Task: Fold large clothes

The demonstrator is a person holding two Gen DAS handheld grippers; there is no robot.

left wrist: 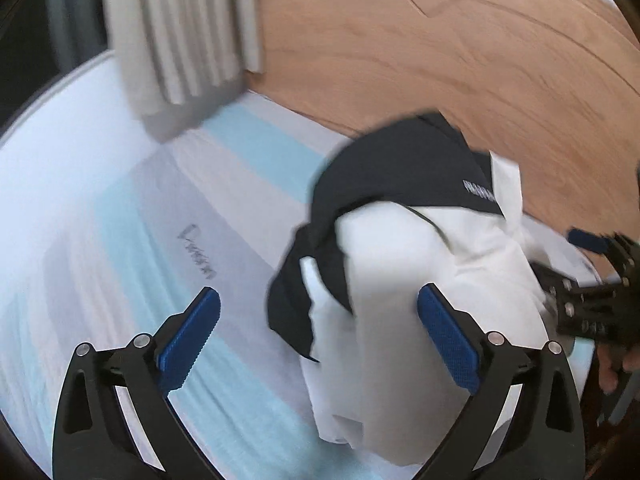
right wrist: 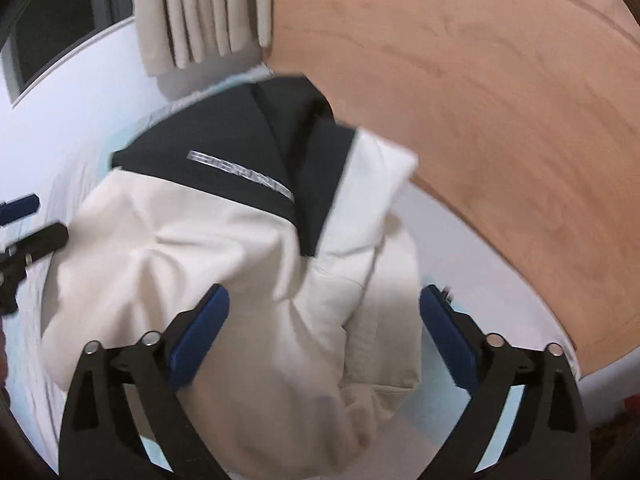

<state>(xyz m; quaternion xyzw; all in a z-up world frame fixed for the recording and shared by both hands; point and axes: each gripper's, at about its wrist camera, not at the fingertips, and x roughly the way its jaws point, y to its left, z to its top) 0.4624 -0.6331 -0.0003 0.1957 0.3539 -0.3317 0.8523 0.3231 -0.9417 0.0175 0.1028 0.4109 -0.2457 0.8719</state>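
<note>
A large white garment (left wrist: pixel 400 248) with a black upper part (left wrist: pixel 400 168) lies bunched on the striped bed sheet (left wrist: pixel 140 220). My left gripper (left wrist: pixel 318 292) hangs open above the garment's left edge, and nothing is pinched between its blue pads. In the right wrist view the same garment (right wrist: pixel 224 248) fills the middle, its black part (right wrist: pixel 240 136) bearing a silver strip (right wrist: pixel 240 176). My right gripper (right wrist: pixel 325 290) stands open over the white folds, with cloth below the fingers but not clamped. Each gripper shows at the edge of the other's view: the right gripper (left wrist: pixel 572 260) and the left gripper (right wrist: pixel 32 222).
A wooden headboard (left wrist: pixel 440 40) runs behind the garment. Pale pleated curtains (left wrist: pixel 180 40) hang at the back left, beside a dark window (right wrist: pixel 52 20). A person's hand (left wrist: pixel 612 372) shows at the right edge. Bare sheet lies to the garment's left.
</note>
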